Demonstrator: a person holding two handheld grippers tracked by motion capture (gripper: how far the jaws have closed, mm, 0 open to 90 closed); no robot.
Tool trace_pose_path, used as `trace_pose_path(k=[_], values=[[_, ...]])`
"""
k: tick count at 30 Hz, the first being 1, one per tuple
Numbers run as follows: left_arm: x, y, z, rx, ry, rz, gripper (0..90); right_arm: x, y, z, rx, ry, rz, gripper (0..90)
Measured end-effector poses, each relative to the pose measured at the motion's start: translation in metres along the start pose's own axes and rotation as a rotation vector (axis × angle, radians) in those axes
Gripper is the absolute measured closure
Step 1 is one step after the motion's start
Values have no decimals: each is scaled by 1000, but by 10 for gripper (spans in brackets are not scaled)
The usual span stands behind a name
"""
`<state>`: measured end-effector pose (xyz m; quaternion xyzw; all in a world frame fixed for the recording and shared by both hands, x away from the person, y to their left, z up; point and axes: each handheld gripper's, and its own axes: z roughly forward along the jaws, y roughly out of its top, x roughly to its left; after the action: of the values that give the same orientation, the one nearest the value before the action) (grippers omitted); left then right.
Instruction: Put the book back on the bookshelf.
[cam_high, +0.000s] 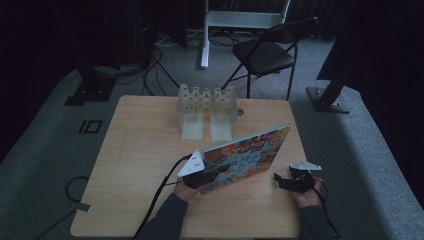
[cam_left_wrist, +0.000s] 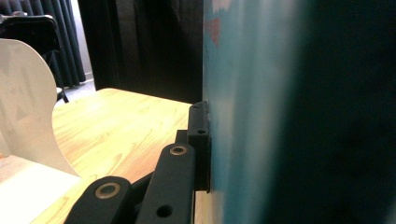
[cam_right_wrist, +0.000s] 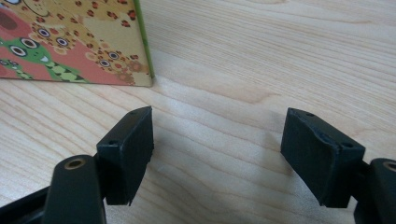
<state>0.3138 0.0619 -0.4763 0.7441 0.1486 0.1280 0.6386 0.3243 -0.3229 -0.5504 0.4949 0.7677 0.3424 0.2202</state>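
Book (cam_high: 247, 155) in left gripper (cam_high: 206, 176)

One book (cam_high: 246, 156) (colourful cover), one rack (cam_high: 206, 111), two grippers, one chair (cam_high: 267, 52)

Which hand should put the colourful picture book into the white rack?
Probably the left. The left gripper is already shut on the colourful picture book, nearer the white plastic rack; the right gripper is open, holding nothing.

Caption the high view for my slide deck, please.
Left tongs grip a colourful picture book on the wooden table; right tongs open beside it.
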Motion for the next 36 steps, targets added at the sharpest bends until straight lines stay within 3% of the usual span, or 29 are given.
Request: trace_pose_path(k=[12, 20, 36], values=[[6, 0, -15, -15, 32, -43, 810, 0, 0, 1, 7, 1, 9, 213], [5, 2, -24, -11, 62, -34, 810, 0, 0, 1, 9, 3, 7, 205], [6, 0, -41, -23, 129, -74, 810, 0, 0, 1, 9, 4, 8, 203]])
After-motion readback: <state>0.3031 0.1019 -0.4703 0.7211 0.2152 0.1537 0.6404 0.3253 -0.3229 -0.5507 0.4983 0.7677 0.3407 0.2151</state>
